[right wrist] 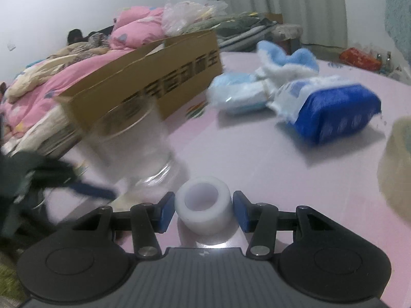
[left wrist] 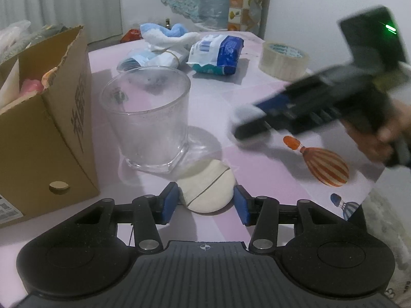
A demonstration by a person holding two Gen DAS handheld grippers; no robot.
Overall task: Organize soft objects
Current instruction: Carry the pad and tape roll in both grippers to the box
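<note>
table (left wrist: 257,169): pink cloth | on it: glass (left wrist: 147,118), cardboard box (left wrist: 51,133), tape roll (left wrist: 283,60), tissue pack (left wrist: 218,54)

A bedroom at home, with a table used for sorting.

Beyond the cardboard box (right wrist: 154,77), a bed (right wrist: 51,82) carries pink quilts (right wrist: 133,25); pale curtains (right wrist: 282,5) hang behind, and the table (right wrist: 257,148) has a pink cloth.
</note>
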